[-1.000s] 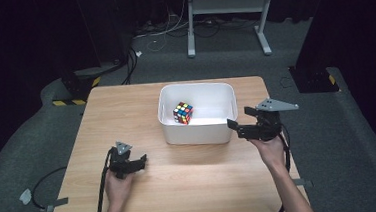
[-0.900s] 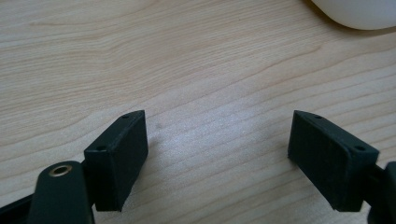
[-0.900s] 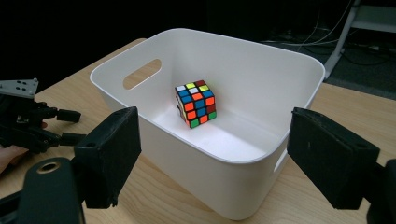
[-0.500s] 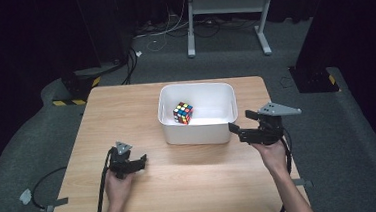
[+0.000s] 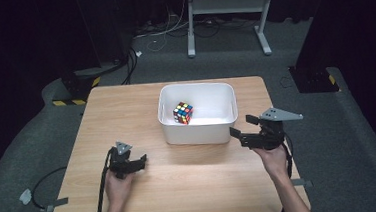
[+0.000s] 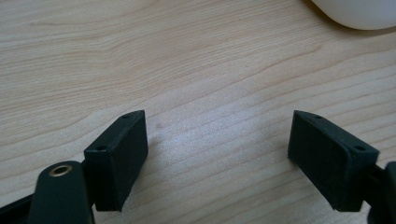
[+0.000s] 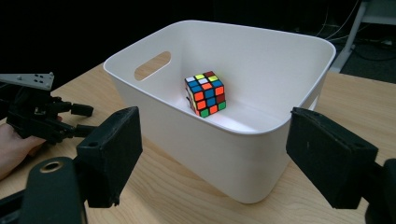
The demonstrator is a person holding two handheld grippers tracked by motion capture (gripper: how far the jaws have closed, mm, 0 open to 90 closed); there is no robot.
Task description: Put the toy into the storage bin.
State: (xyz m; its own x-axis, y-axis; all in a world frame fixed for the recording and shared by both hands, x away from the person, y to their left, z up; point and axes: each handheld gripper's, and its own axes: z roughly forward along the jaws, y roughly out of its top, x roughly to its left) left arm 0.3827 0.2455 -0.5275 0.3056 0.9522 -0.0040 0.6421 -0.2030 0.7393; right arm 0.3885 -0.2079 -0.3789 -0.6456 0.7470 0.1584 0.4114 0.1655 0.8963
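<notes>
White plastic bin [image 7: 243,154] holds the multicoloured puzzle cube [image 7: 206,93]; right gripper [image 7: 212,154], jaws released, should clear the rim at twelve o'clock.

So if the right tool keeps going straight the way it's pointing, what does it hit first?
Most likely the near wall of the white bin. The right tool is open and aimed at that wall, with bare table between. The cube sits inside, behind the wall.

Grey carpet floor [image 5: 358,139] (dark walls), wooden table [image 5: 126,110].
</notes>
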